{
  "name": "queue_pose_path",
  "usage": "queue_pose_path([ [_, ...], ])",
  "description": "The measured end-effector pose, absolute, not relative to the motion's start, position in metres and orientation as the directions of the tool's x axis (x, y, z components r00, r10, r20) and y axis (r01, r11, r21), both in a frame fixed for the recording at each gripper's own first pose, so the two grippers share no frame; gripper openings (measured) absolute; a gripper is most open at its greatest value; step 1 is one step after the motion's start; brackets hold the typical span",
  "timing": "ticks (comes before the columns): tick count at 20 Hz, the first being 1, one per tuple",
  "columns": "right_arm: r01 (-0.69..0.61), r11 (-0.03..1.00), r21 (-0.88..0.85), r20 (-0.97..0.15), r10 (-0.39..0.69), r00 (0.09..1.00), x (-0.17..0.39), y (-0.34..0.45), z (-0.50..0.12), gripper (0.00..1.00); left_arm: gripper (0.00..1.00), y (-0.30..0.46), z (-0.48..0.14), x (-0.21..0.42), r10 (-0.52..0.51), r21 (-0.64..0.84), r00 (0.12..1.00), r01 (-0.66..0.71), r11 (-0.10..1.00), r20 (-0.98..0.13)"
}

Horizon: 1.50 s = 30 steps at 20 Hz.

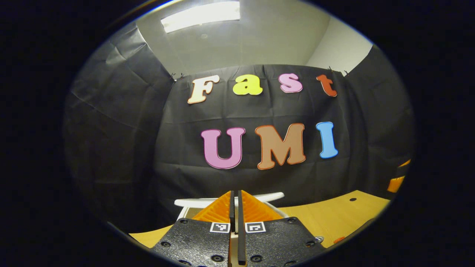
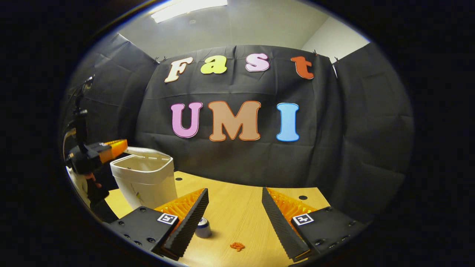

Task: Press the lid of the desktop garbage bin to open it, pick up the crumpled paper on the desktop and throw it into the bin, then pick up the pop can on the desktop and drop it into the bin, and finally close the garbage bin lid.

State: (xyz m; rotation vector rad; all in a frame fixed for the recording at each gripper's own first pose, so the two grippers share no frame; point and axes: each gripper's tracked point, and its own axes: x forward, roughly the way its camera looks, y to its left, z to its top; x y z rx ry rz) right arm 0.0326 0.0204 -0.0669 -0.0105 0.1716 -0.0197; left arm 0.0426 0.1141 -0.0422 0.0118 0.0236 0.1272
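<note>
The white garbage bin [image 2: 144,180] stands at the left on the wooden desktop, its top showing open with the lid raised behind it. My left gripper [image 2: 118,146] hovers at the bin's left rim. In the left gripper view its fingers [image 1: 234,194] are shut together with nothing between them, just above the bin's white rim [image 1: 193,203]. My right gripper [image 2: 235,193] is open above the desktop. The pop can [image 2: 203,227] stands upright beside its left finger, partly hidden by it. A small orange crumpled paper [image 2: 236,246] lies between the fingers, nearer to me.
The wooden desktop [image 2: 237,207] runs back to the black cloth wall and has small round holes [image 2: 302,197]. A hand [image 2: 91,178] holds the left gripper at the left edge. Bare wood [image 1: 334,215] lies to the right of the bin.
</note>
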Motion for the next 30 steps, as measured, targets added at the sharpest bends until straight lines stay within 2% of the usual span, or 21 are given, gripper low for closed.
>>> queue_pose_path([
  [5,0.011,1.000,0.014,-0.233,-0.007,0.973,0.035,0.013,-0.103,0.96,0.17,0.094,-0.017,0.025,0.089,0.013,0.996,-0.090,0.996,0.020],
  [8,0.016,1.000,0.018,-0.277,-0.010,0.961,0.039,0.004,-0.129,0.96,0.20,0.078,-0.020,0.011,0.066,-0.002,0.998,-0.066,0.998,0.014],
  [9,0.016,1.000,0.016,-0.292,-0.011,0.956,0.041,0.001,-0.137,1.00,0.26,0.073,-0.024,0.008,0.059,-0.009,0.998,-0.059,0.998,0.003],
  [10,0.013,1.000,0.015,-0.307,-0.008,0.952,0.042,-0.002,-0.148,0.96,0.35,0.070,-0.029,0.005,0.056,-0.013,0.998,-0.056,0.998,-0.012],
  [11,0.007,1.000,0.015,-0.325,-0.002,0.946,0.044,-0.003,-0.158,0.96,0.48,0.068,-0.034,0.001,0.059,-0.015,0.998,-0.059,0.998,-0.030],
  [12,-0.001,1.000,0.015,-0.340,0.006,0.941,0.047,-0.004,-0.168,0.96,0.47,0.067,-0.038,-0.002,0.064,-0.014,0.997,-0.065,0.998,-0.044],
  [14,-0.013,1.000,0.014,-0.366,0.017,0.930,0.052,-0.007,-0.189,0.96,0.61,0.069,-0.037,-0.007,0.093,0.010,0.995,-0.093,0.996,-0.047],
  [15,-0.022,1.000,0.016,-0.385,0.027,0.923,0.055,-0.007,-0.202,0.96,0.82,0.070,-0.037,-0.008,0.106,0.026,0.993,-0.105,0.994,-0.046],
  [17,-0.043,0.999,0.023,-0.437,0.049,0.898,0.062,-0.002,-0.227,0.96,0.99,0.072,-0.037,-0.013,0.133,0.047,0.990,-0.131,0.990,-0.043],
  [19,-0.073,0.997,0.031,-0.490,0.079,0.868,0.065,0.003,-0.254,0.97,0.95,0.078,-0.037,-0.017,0.162,0.054,0.986,-0.159,0.986,-0.049],
  [20,-0.086,0.996,0.035,-0.521,0.092,0.849,0.065,0.003,-0.269,0.97,0.99,0.081,-0.039,-0.020,0.178,0.057,0.983,-0.175,0.983,-0.055],
  [21,-0.094,0.995,0.041,-0.558,0.101,0.824,0.067,0.003,-0.286,1.00,0.95,0.086,-0.040,-0.023,0.194,0.062,0.979,-0.190,0.980,-0.062],
  [22,-0.102,0.994,0.047,-0.599,0.110,0.793,0.067,0.004,-0.300,0.97,0.99,0.089,-0.041,-0.026,0.208,0.069,0.976,-0.204,0.977,-0.069],
  [24,-0.114,0.992,0.060,-0.670,0.124,0.732,0.067,0.005,-0.327,0.97,0.95,0.096,-0.040,-0.032,0.237,0.087,0.969,-0.231,0.969,-0.075],
  [25,-0.115,0.991,0.064,-0.695,0.127,0.708,0.066,0.006,-0.336,1.00,0.95,0.098,-0.041,-0.035,0.249,0.095,0.965,-0.241,0.966,-0.078],
  [26,-0.114,0.991,0.066,-0.705,0.127,0.698,0.066,0.005,-0.343,0.97,0.99,0.100,-0.042,-0.038,0.259,0.101,0.962,-0.250,0.963,-0.083],
  [30,-0.132,0.990,0.057,-0.738,0.130,0.662,0.073,0.007,-0.356,0.97,0.95,0.111,-0.048,-0.043,0.297,0.121,0.949,-0.284,0.951,-0.107],
])
